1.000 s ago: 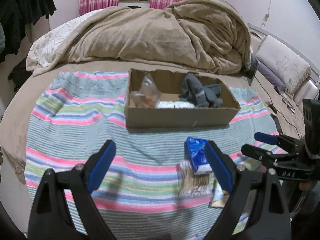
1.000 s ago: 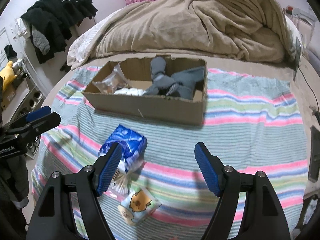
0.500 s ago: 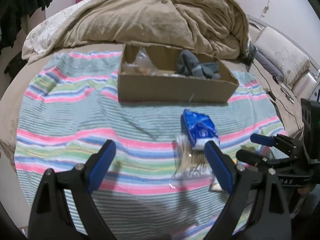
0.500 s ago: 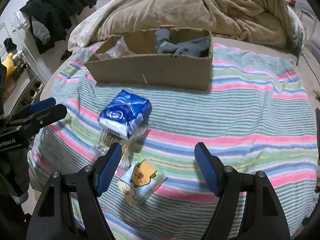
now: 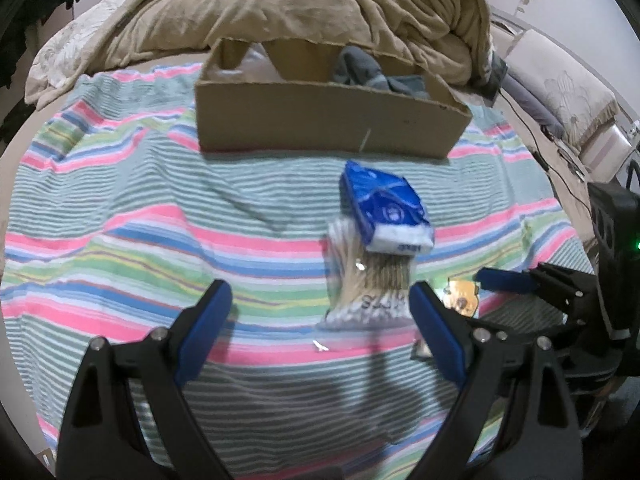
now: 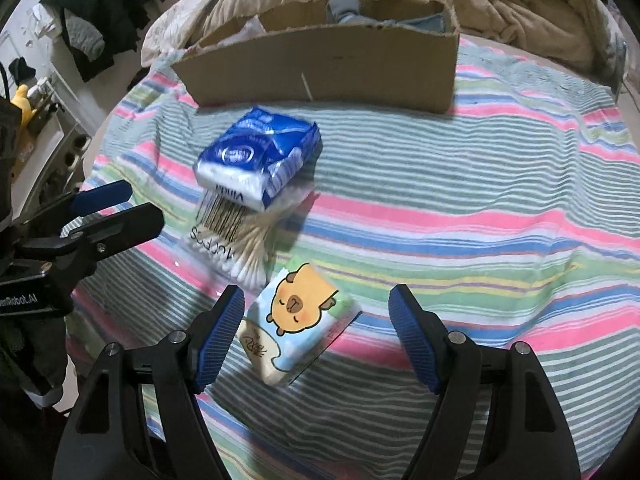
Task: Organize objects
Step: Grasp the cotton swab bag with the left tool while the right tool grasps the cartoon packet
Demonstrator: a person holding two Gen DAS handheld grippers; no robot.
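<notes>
A blue tissue pack (image 5: 386, 210) (image 6: 258, 160) lies on a clear bag of cotton swabs (image 5: 370, 286) (image 6: 240, 236) on the striped blanket (image 5: 140, 216). A capybara tissue pack (image 6: 298, 326) lies just in front of them, partly between my right fingers; a corner shows in the left wrist view (image 5: 460, 294). The cardboard box (image 5: 324, 116) (image 6: 328, 66) behind holds grey socks (image 5: 368, 70) and a plastic bag. My left gripper (image 5: 320, 334) is open and empty, low over the blanket beside the swabs. My right gripper (image 6: 316, 338) is open over the capybara pack.
A tan duvet (image 5: 300, 4) is heaped behind the box. Dark clothes (image 6: 100, 12) hang at the left. Pillows (image 5: 560, 92) and a cable (image 5: 536, 148) lie on the right side of the bed.
Both grippers have come down and forward toward the items on the blanket. The packs now look larger and closer. Both grippers stay open.
</notes>
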